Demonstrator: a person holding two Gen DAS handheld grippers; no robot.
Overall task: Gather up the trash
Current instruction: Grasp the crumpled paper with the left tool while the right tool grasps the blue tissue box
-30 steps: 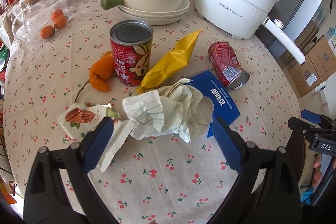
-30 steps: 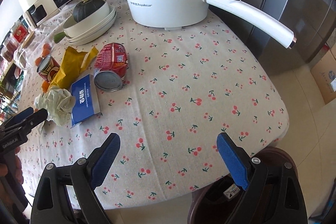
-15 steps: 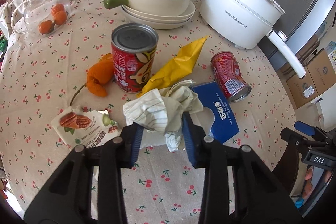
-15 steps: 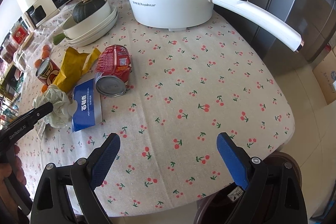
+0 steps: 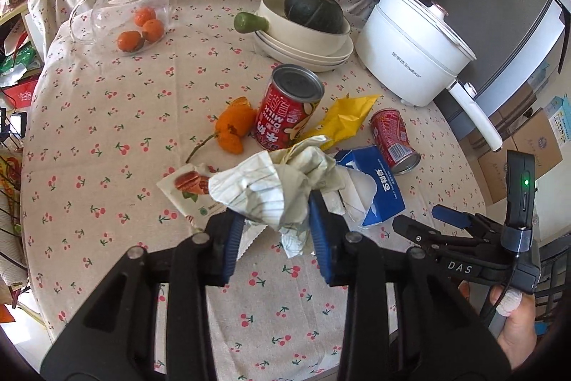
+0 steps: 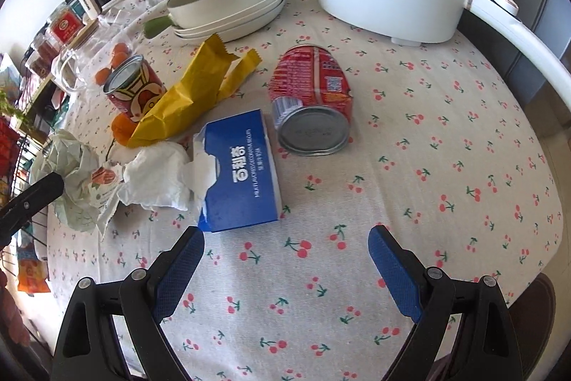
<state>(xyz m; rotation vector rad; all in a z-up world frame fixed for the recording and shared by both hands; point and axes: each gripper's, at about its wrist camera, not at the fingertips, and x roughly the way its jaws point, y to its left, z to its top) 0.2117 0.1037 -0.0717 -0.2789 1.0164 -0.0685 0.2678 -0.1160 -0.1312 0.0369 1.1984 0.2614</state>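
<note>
My left gripper [image 5: 276, 231] is clamped on the crumpled paper wad [image 5: 271, 183], blue pads pressing its lower part from both sides. I see the wad held just left of the blue carton [image 5: 380, 188], over the torn nut packet [image 5: 185, 190]. Beyond the carton stand the upright red can [image 5: 287, 111] and the yellow wrapper [image 5: 344, 120]; a second red can [image 6: 312, 99] lies on its side just right of the carton. My right gripper [image 6: 285, 261] has its jaws spread wide, holding nothing, over the cherry tablecloth [image 6: 446, 149] just in front of the carton.
</note>
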